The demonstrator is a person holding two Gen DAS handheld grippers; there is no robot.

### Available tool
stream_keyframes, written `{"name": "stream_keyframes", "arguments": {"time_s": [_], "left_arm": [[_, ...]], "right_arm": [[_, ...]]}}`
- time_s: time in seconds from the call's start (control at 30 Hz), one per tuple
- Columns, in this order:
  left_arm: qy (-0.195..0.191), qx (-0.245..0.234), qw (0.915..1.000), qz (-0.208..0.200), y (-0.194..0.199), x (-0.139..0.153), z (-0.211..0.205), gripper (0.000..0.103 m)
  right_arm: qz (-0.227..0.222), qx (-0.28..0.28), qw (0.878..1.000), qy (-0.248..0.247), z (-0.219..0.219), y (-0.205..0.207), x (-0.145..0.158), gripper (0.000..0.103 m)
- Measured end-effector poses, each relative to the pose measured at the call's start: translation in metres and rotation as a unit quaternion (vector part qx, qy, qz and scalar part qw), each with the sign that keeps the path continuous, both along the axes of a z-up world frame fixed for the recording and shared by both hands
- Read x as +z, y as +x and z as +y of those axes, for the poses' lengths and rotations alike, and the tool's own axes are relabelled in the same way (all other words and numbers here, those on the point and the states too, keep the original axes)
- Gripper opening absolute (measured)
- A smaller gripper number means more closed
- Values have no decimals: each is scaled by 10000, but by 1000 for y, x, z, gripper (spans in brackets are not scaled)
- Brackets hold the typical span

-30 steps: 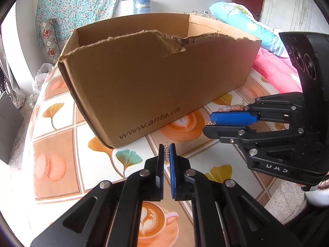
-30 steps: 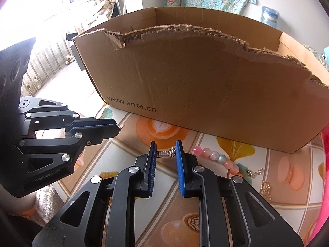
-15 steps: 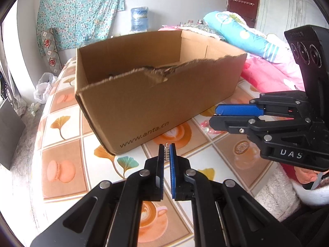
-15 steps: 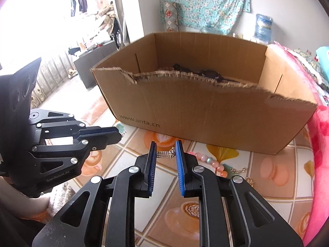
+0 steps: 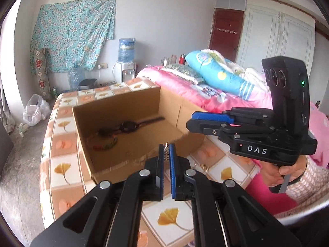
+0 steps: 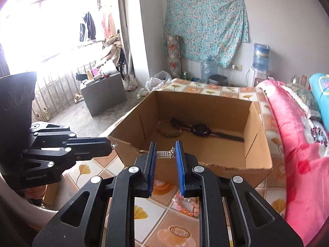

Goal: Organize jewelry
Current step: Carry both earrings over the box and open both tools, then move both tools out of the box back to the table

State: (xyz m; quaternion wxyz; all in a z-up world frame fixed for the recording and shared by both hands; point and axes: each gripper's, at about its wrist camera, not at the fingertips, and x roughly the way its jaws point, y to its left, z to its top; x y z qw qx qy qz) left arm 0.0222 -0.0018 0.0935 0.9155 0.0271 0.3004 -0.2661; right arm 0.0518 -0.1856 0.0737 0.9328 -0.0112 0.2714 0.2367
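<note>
My left gripper point(image 5: 167, 154) is shut on a small silver coiled piece of jewelry point(image 5: 167, 153), held just above the near torn rim of the open cardboard box point(image 5: 131, 100). My right gripper point(image 6: 165, 154) is shut on a similar silver coiled piece point(image 6: 165, 154) that spans the gap between its blue pads, also over the near rim. In the box lie a dark watch point(image 6: 200, 129) and a colourful bracelet point(image 6: 168, 132). Each gripper shows in the other's view: the right gripper point(image 5: 190, 121) and the left gripper point(image 6: 110, 148). A pink bead bracelet point(image 6: 186, 203) lies on the table in front of the box.
The box stands on a table with a patterned tile cloth point(image 5: 61, 168). A bed with a pink quilt point(image 6: 292, 135) borders the table on the right. A grey cabinet point(image 6: 102, 94) and the floor lie off the table's left edge. A hand point(image 5: 277, 175) holds the right gripper.
Both grippers have risen from table level in front of the box wall to above its rim, each still gripping its silver piece. The inside of the box has come into view.
</note>
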Motion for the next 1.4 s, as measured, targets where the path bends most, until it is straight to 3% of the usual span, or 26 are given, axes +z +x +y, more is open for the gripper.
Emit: {"name": "stream_keyframes", "arguments": {"time_s": [0.1,0.17,0.33,0.47,0.67,0.77,1.0,1.17,1.27,1.4], "left_arm": [[102,59,9998,160,34,4,-5,5],[228,169,9984,484,63,-2,-9,5],[299,419,9887,1411,135,-31,-15,5],[261,446,9839,1710,167,-46,-22,5],[176,620,9779,1991,200,-54,-28,8],[141,654,9788,1935,204,-54,-29,17],[83,778,9823,1704,192,-40,-16,27],[2,1063,9874,1168,144,-15,18,64],[-89,1438,9842,1031,116,-14,47,73],[-244,1733,9749,1379,99,-35,73,74]], "right_arm": [[260,-52,9996,33,-12,33,6,17],[580,-93,9983,37,-18,60,3,17],[1492,-238,9885,122,-31,117,-21,17],[2029,-362,9784,125,-36,145,-39,17],[2121,-555,9757,-22,-40,161,-46,28],[2026,-594,9775,-37,-43,160,-42,30],[1665,-799,9828,46,-59,147,-20,31],[1333,-1412,9805,298,-101,119,-7,41],[1634,-1731,9693,622,-128,111,-21,43],[2385,-1735,9492,1095,-140,110,-57,43]]}}
